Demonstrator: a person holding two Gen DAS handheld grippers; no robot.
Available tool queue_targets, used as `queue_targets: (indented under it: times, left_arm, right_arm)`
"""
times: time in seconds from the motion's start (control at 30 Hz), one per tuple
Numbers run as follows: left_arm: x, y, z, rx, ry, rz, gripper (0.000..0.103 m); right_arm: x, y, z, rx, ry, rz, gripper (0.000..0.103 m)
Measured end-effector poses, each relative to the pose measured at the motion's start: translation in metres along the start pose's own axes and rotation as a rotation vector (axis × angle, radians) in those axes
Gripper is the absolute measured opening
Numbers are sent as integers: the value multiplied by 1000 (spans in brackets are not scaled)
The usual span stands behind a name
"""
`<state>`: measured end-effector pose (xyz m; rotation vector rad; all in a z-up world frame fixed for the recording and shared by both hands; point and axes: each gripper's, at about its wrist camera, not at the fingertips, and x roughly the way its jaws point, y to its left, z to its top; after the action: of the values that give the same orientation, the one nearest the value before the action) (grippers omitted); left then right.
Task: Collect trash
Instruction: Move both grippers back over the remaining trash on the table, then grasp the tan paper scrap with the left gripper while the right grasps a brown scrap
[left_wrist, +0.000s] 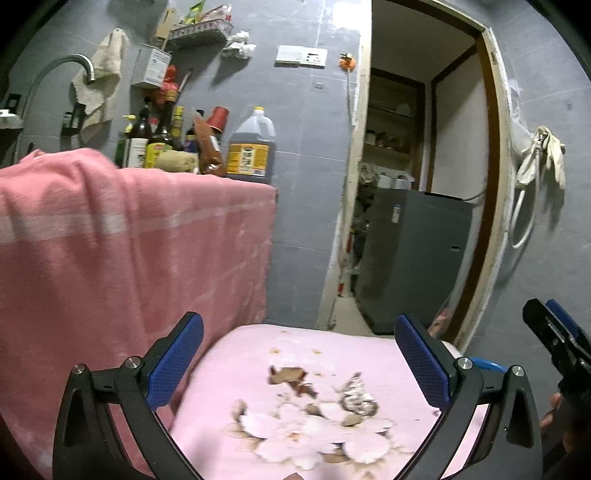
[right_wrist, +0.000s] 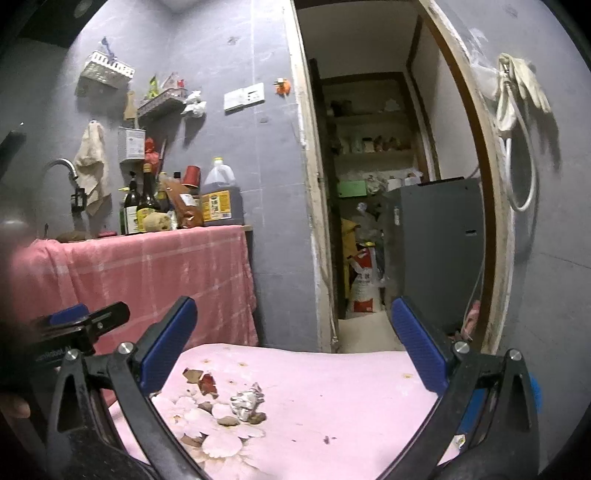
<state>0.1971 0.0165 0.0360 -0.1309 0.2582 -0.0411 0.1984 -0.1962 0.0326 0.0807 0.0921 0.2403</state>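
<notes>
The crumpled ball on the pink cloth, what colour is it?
Silvery white, like foil. The crumpled ball shows best in the right wrist view.

Light: we see a dim grey room, brightest inside the doorway (left_wrist: 413, 110) | Shadows: soft, cast right of the cloth hanging (right_wrist: 524, 88) beside that doorway | Quality: fisheye bends doorway edges, dark corners, slight blur left of doorway

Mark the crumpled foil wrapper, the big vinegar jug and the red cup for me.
crumpled foil wrapper (right_wrist: 246, 401), right wrist view, on its crinkled middle.
vinegar jug (left_wrist: 250, 147), left wrist view, on its dark body above the label.
red cup (right_wrist: 191, 175), right wrist view, on its side wall.
</notes>
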Motion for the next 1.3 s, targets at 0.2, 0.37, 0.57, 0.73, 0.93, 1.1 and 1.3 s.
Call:
queue_targets:
  times: [0.2, 0.37, 0.57, 0.73, 0.93, 1.1, 1.3]
  left_arm:
    - [5, 15, -10, 18, 19, 16, 102]
    - [22, 25, -19, 51, 63, 20, 102]
    - [42, 32, -33, 77, 115, 19, 102]
    - [59, 31, -42, 106, 157, 8, 102]
    - [78, 29, -51, 131, 216, -21, 102]
    - [103, 29, -55, 132, 335, -27, 101]
    - [125, 29, -59, 112, 437, -44, 98]
  right_arm:
    - [15, 8, -11, -25, 15, 12, 103]
    - [37, 7, -26, -63, 68, 2, 103]
    - [60, 1, -43, -61, 161, 9, 103]
    - [71, -3, -56, -48, 227, 29, 103]
    - [78, -4, -65, -45, 271, 59, 102]
    - [97, -9, -74, -23, 402, 61, 82]
    - [121, -13, -95, -4, 581, 95, 65]
